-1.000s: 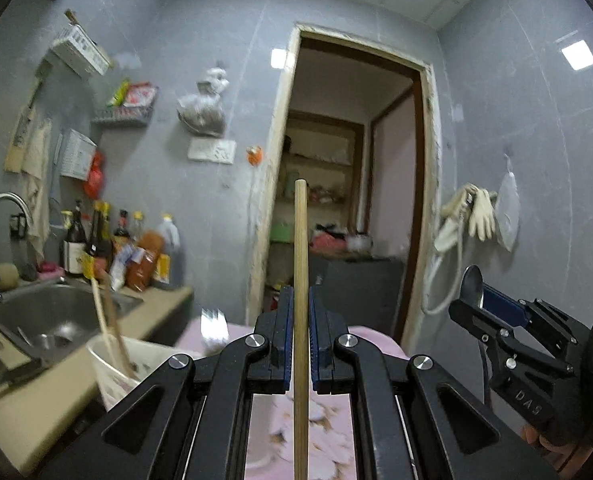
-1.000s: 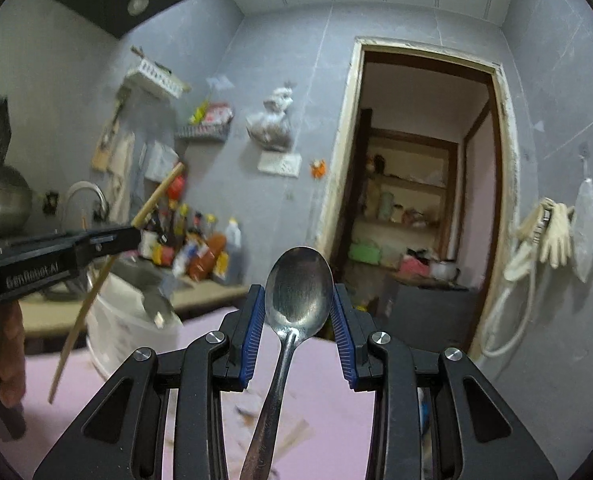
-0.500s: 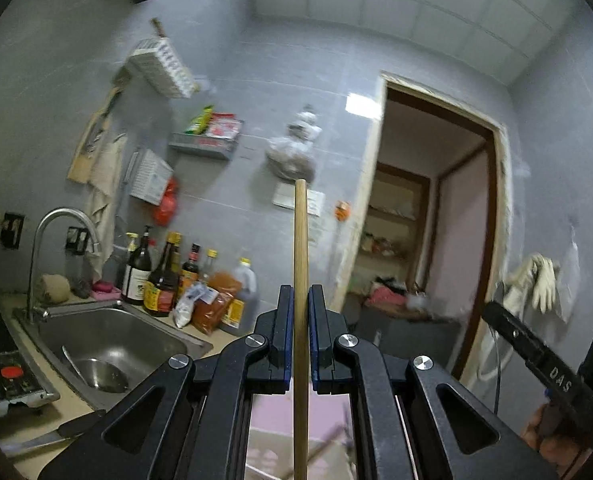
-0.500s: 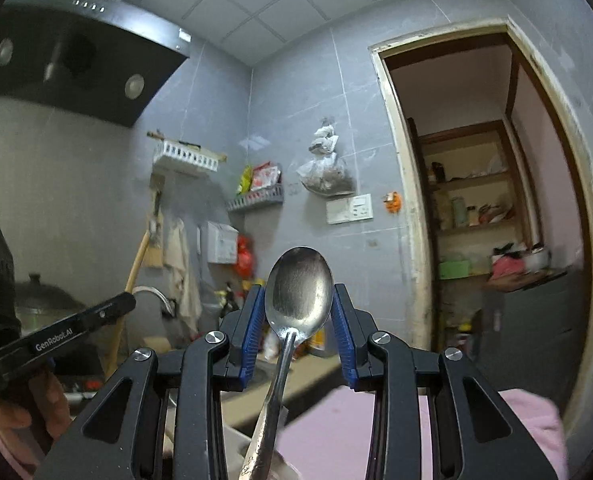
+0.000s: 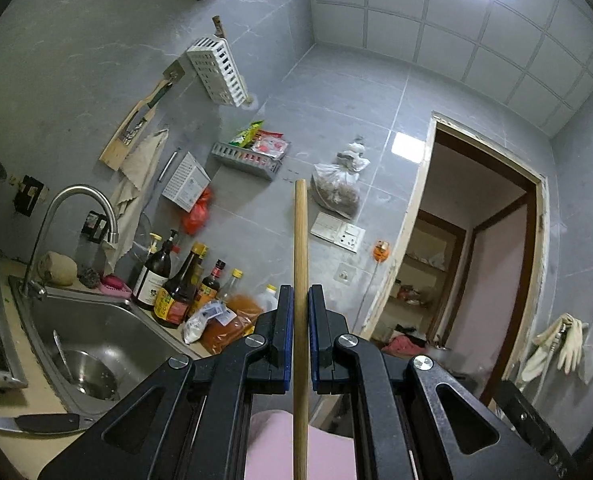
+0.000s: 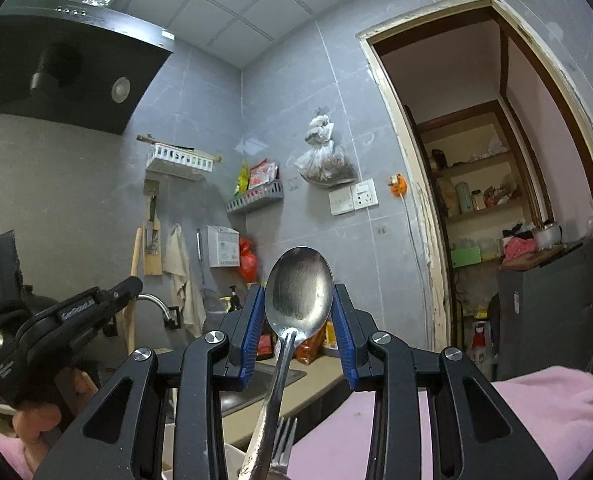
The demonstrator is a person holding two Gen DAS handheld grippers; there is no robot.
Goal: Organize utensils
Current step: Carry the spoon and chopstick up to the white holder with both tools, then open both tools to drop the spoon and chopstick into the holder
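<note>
My left gripper (image 5: 301, 300) is shut on a wooden chopstick (image 5: 300, 248) that stands upright between the blue pads, its tip pointing up at the wall. My right gripper (image 6: 299, 300) is shut on a metal spoon (image 6: 299, 296), bowl up, handle running down past the jaws. A fork (image 6: 283, 436) stands tines up just below the spoon handle. The left gripper (image 6: 125, 289) also shows in the right wrist view at the left, raised, with the chopstick (image 6: 135, 254) rising behind it. Both are tilted up toward the wall and ceiling.
A steel sink (image 5: 96, 344) with a tap (image 5: 78, 216) lies at the left, sauce bottles (image 5: 176, 284) behind it. A knife (image 5: 36, 422) lies on the counter edge. A white wall rack (image 5: 218, 70) hangs high. A pink cloth (image 6: 536, 412) lies below. A doorway (image 6: 484, 200) opens at the right.
Both grippers have tilted upward, and the views have swung from the table and white cup to the wall and ceiling. The chopstick and the spoon stay gripped.
</note>
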